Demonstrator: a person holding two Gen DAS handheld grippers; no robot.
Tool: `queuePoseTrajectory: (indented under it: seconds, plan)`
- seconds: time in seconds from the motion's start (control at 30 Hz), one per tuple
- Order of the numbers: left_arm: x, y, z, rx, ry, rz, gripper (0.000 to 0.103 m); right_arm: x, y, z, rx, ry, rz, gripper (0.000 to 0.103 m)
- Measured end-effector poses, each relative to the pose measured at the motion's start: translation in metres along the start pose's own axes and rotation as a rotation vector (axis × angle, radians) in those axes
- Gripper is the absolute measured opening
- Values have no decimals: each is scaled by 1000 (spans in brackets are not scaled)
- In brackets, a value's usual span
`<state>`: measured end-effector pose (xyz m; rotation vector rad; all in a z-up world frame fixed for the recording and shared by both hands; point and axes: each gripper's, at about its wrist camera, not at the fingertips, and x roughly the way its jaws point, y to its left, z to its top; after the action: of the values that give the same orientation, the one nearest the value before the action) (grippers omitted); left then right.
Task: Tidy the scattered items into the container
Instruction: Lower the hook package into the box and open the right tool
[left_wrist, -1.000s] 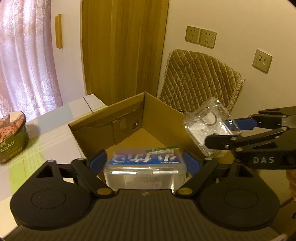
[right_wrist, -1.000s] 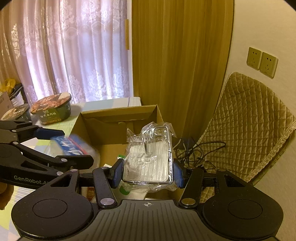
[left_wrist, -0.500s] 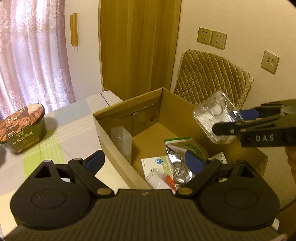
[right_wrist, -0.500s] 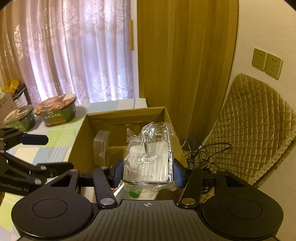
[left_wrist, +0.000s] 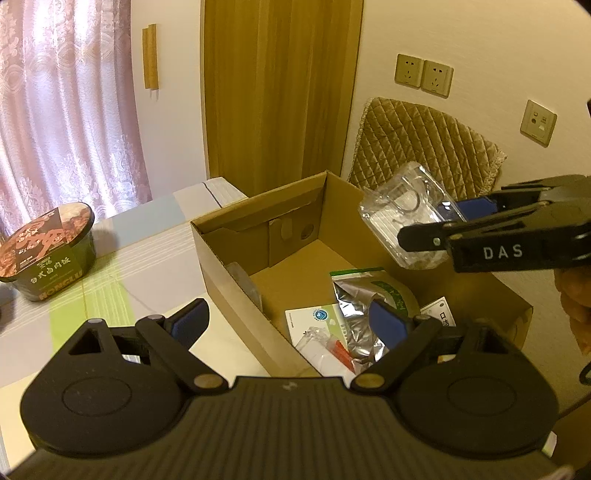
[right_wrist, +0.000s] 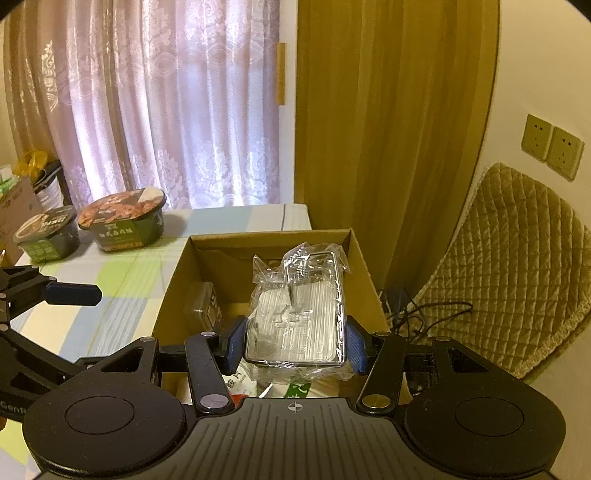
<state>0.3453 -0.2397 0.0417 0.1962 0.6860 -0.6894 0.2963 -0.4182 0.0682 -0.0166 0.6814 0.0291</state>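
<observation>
We see our left hand-held gripper (left_wrist: 290, 323) with its blue pads spread wide apart and nothing between them, hovering over the near left wall of the cardboard box (left_wrist: 236, 273). The box sits on the counter (left_wrist: 122, 280), which is covered by a checked cloth of green, grey and cream.

Our right hand-held gripper (right_wrist: 295, 341) is clamped on a clear plastic case in a crinkled wrapper (right_wrist: 295, 314), held above the box's right side. In the left wrist view the same case hangs above the box's far right rim.

Inside the box lie a silver foil pouch with a green label (left_wrist: 364, 299), a white leaflet (left_wrist: 314, 319), a small clear packet with a red piece (left_wrist: 328, 349), and a clear plastic box (right_wrist: 205, 306) standing against the left inner wall.

On the counter to the left, well apart from the box, stand two instant-meal bowls (right_wrist: 122, 219), side by side. A chair with a quilted gold cover (left_wrist: 421, 147) stands beyond the box, by the wall.
</observation>
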Motion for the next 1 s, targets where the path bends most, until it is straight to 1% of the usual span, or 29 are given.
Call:
queuePoseTrajectory:
  seconds: [0.5,1.0]
  plan:
    - [-1,10,-5,-15,-2,4,91,18,16,18,-55,0,15,57]
    - [3,24,-9,-44,-3,20,91,39,23,17,-62,30,32,57]
